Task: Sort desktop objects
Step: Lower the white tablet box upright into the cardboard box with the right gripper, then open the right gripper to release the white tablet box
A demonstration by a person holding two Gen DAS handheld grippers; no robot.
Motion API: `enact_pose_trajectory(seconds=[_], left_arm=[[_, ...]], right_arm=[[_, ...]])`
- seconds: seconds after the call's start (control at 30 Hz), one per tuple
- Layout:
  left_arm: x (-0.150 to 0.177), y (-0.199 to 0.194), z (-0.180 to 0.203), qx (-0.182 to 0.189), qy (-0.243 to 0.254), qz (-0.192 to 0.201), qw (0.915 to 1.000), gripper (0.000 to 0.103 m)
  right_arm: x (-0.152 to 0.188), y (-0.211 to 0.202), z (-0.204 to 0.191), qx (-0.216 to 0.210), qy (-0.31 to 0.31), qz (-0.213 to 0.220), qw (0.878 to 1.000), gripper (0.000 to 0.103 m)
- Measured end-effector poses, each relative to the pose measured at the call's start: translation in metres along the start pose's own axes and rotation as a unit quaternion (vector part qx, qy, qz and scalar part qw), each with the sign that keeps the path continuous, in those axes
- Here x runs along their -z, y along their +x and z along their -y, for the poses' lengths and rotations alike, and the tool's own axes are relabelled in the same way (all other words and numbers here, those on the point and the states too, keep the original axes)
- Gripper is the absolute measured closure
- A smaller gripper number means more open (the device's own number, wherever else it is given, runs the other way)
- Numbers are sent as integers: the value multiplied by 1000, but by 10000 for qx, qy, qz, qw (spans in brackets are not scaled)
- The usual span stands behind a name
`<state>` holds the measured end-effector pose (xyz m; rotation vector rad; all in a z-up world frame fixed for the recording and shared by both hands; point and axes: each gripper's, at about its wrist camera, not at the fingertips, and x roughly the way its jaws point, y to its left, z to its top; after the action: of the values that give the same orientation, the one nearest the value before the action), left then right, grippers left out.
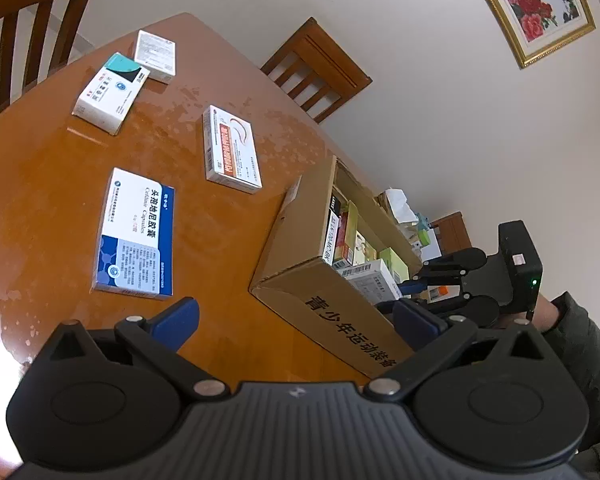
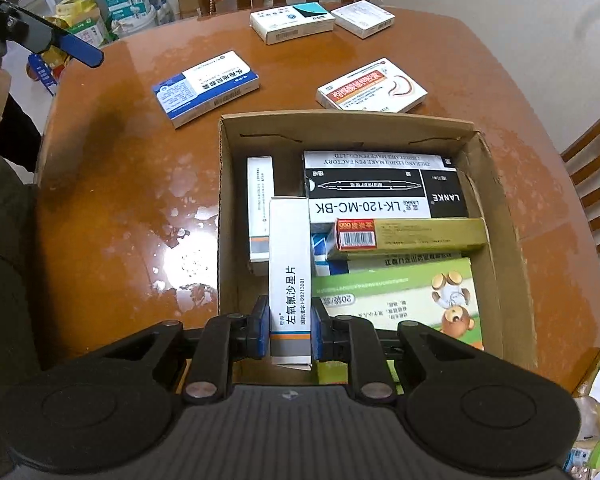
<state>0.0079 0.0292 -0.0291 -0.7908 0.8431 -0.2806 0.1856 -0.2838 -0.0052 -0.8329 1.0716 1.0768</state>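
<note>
We've got the right tool clamped tight on a slim white carton, blue pads pinching its narrow sides near the grey-and-orange end, and it's pointing steeply down into the cardboard box. The carton hangs over the free strip at the box's 9 o'clock side, just beside the green carton with the cartoon bear and under the black-and-white marker box at 12 o'clock. To do this well, we'd judge, we keep it square to the box wall, lower it into that gap next to the other narrow white carton, and only let go once it rests. The carton is long and thin, white with black print and a blue logo. Out on the desk four packs wait: the blue-and-white pack nearest, the orange-striped one at 1 o'clock, two more far off. The left tool hangs wide apart, holding nothing, above the desk.
</note>
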Motion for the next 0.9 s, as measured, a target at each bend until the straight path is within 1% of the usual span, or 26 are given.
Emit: enact_pose_trajectory(seconds=[0.4,0.47,0.53,0.77,0.9], left_arm=[[-2,0,-4,66,-40,1,10000,1],[-3,-1,-6,75,-65,4,10000,1],[-3,-1,-7,68,-80,-2,9999,1],[-4,-4,-9,71,-101,2,9999,1],[-4,-6,-10,74,-103,25,9999,1]], right_arm=[[-21,4,-2,156,-27,33,9999,80],[-25,6,-5,157,-71,-10,9999,80],[-28,10,-10,246,-251,-103,9993,80],[-39,21,-12,7,-303,-134,9994,80],[-45,31,-11,-34,-313,-230,9992,80]])
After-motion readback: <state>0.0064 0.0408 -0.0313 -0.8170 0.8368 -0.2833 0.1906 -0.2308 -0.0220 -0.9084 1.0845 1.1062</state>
